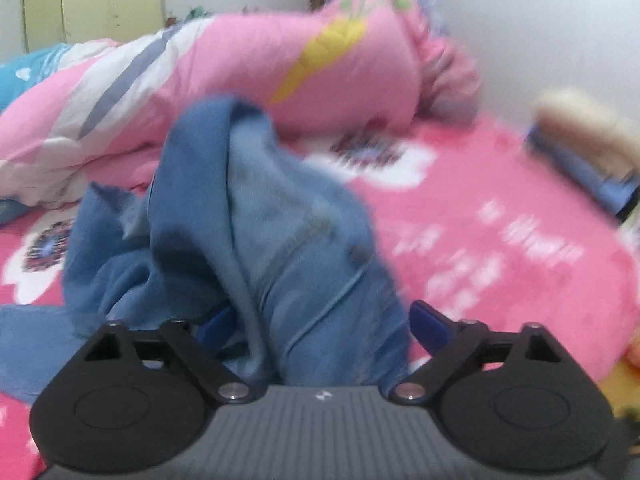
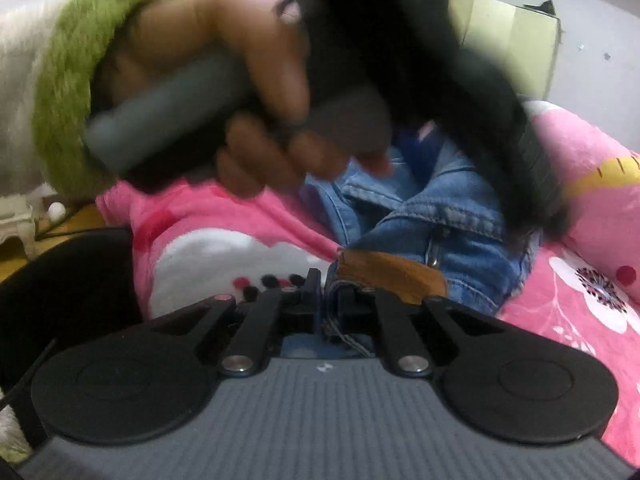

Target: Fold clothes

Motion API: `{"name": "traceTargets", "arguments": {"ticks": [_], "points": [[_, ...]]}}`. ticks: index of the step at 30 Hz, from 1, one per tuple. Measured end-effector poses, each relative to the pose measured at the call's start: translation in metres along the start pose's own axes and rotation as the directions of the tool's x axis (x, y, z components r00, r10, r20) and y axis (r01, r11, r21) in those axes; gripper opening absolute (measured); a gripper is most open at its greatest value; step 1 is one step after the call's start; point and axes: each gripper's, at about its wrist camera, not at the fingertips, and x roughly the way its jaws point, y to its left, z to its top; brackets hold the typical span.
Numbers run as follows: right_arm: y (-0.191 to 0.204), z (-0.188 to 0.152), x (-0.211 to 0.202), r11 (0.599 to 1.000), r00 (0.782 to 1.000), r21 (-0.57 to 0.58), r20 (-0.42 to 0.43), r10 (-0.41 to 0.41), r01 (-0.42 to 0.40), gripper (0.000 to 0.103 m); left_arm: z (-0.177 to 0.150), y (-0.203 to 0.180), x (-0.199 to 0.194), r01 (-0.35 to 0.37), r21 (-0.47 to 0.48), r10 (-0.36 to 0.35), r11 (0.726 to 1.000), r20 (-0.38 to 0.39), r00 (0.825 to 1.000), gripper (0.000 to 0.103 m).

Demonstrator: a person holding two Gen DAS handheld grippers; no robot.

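Lying bunched on the pink floral bed sheet (image 1: pixel 480 216) are the blue jeans (image 1: pixel 280 240), with a pink quilt (image 1: pixel 248 64) heaped behind. The left gripper (image 1: pixel 320 328) is holding its jaws wide apart around a raised fold of denim. The right gripper (image 2: pixel 330 296) is clamping the waistband by the tan patch (image 2: pixel 394 270) (a hand (image 2: pixel 224 80) is gripping the other tool above).

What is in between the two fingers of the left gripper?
Blue denim jeans. In the left wrist view, the cloth bunches up between the spread fingers of the left gripper.
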Motion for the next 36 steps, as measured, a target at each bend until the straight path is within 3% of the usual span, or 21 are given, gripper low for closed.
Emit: {"name": "traceTargets", "arguments": {"ticks": [3,5,7,14,16,19,24,26,29,31,33,35,36], "points": [[-0.025,-0.004,-0.023,0.99,0.998,0.123,0.015,0.065,-0.066,0.02,-0.003,0.01,0.012,0.027,-0.081,-0.029,0.996,-0.015,0.999,0.091],[-0.041,-0.008,-0.043,0.976,0.998,0.209,0.044,0.054,-0.062,0.032,-0.003,0.021,0.017,0.061,-0.154,-0.064,0.986,-0.016,0.998,0.087],[-0.059,-0.013,-0.057,0.958,0.997,0.284,0.068,0.024,-0.042,0.054,-0.005,0.033,0.019,0.099,-0.215,-0.105,0.972,-0.013,0.994,0.079],[-0.118,-0.025,-0.057,0.868,0.993,0.494,0.056,-0.102,0.061,0.058,-0.009,0.066,0.015,0.208,-0.37,-0.216,0.905,0.021,0.976,0.039],[-0.115,-0.025,-0.048,0.871,0.991,0.483,0.041,-0.124,0.089,0.058,-0.008,0.075,0.014,0.23,-0.406,-0.238,0.884,0.032,0.971,0.033],[-0.104,-0.017,-0.021,0.908,0.991,0.405,0.024,-0.131,0.11,0.058,-0.007,0.094,0.013,0.271,-0.46,-0.272,0.846,0.065,0.96,0.029],[-0.089,0.004,0.031,0.974,0.987,0.164,-0.05,-0.153,0.159,0.059,-0.004,0.133,0.017,0.337,-0.537,-0.31,0.773,0.143,0.94,0.029],[-0.087,0.014,0.053,0.982,0.983,0.072,-0.075,-0.167,0.173,0.059,-0.003,0.143,0.02,0.356,-0.553,-0.319,0.753,0.167,0.933,0.03],[-0.091,0.027,0.082,0.984,0.98,-0.026,-0.084,-0.179,0.178,0.051,-0.004,0.156,0.021,0.394,-0.559,-0.341,0.73,0.202,0.918,0.033],[-0.1,0.039,0.09,0.991,0.987,-0.019,-0.085,-0.134,0.133,0.039,-0.005,0.16,0.014,0.414,-0.542,-0.339,0.731,0.238,0.91,0.041],[-0.112,0.05,0.092,0.995,0.993,0.041,-0.07,-0.09,0.093,0.037,-0.009,0.167,-0.002,0.426,-0.517,-0.318,0.742,0.287,0.904,0.054],[-0.125,0.061,0.092,0.991,0.997,0.118,-0.056,-0.061,0.067,0.036,-0.016,0.176,-0.023,0.423,-0.498,-0.285,0.757,0.33,0.9,0.073],[-0.132,0.067,0.093,0.985,0.998,0.166,-0.046,-0.046,0.053,0.036,-0.02,0.179,-0.034,0.419,-0.488,-0.269,0.766,0.349,0.898,0.076]]}}
